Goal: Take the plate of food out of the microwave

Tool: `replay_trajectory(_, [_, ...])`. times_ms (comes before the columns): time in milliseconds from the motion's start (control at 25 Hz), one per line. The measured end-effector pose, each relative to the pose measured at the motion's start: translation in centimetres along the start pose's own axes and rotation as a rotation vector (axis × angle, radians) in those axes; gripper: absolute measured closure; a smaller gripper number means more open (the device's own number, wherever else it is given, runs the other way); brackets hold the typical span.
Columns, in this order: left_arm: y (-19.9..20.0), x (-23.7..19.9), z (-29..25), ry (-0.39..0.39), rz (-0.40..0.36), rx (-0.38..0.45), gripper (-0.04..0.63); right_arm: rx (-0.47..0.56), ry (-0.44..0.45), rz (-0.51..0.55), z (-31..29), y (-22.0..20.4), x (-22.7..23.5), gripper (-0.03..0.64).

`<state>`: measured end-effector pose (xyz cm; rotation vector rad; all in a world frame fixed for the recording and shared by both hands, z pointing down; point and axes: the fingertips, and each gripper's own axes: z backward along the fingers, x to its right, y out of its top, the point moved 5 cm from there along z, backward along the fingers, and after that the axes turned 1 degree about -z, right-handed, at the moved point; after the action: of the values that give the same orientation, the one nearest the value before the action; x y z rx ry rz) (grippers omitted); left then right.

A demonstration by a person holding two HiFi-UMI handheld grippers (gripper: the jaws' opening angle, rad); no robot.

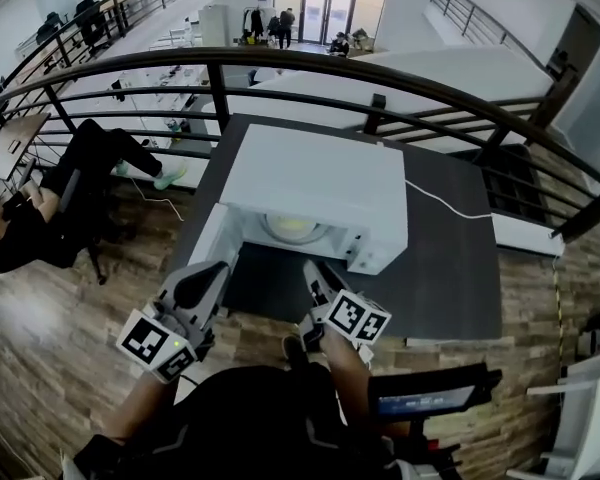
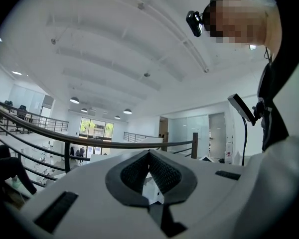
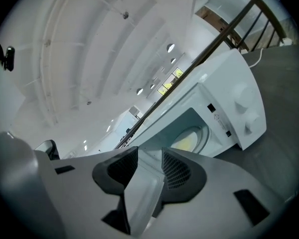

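Microwave (image 1: 320, 183), white, stands on a dark table (image 1: 450, 258) beside a curved railing (image 1: 280, 60), with its door (image 1: 212, 240) swung wide open to the left. The plate (image 1: 292, 228) sits inside the cavity, back from the opening. In the right gripper view it shows as a pale round dish with yellowish food (image 3: 185, 142) on it. Neither tool touches it.

The right gripper (image 1: 315, 276) hangs low in front of the open cavity, over the table's near edge, pointing toward the microwave. In its own view the jaws stand parted and released, with nothing pinched. The inner face of the door shows through the gap between the ribbed pads (image 3: 177, 171), and they do not press on it.

The left gripper (image 1: 215, 271) is just beside the free edge of the door in the head view; whether it touches the door cannot be told. Its own view is tilted up toward the ceiling and the railing, and the microwave is out of that frame. There the left gripper's pads (image 2: 164, 176) meet at their tips, clenched with nothing seen between them.

A white cable (image 1: 440, 203) runs from the back of the microwave across the table to the right. On the wood floor (image 1: 70, 328) at the left, a person (image 1: 40, 208) sits in a chair, well apart from the table
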<state>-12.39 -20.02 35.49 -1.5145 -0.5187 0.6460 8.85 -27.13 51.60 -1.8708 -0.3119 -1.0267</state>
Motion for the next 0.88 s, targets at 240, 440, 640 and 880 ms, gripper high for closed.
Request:
replay_trajectory(240, [-0.5, -1.5, -1.0, 0.049, 0.003, -0.012, 0.593, -0.048, -0.030, -0.142, -3.0, -1.6, 4.3, 0.431])
replay_trajectory(440, [0.1, -1.2, -1.8, 0.052, -0.004, 0.028, 0.593, -0.090, -0.041, -0.281, -4.7, -2.5, 7.2, 0.360])
replay_trajectory(640, [-0.6, -1.7, -2.4, 0.072, 0.003, 0.016, 0.592, -0.094, -0.066, -0.370, -6.0, -3.6, 9.5, 0.348])
replay_trajectory(880, [-0.8, -2.6, -3.2, 0.104, -0.012, 0.004, 0.593, -0.117, -0.065, -0.446, -9.0, -4.6, 10.9, 0.348])
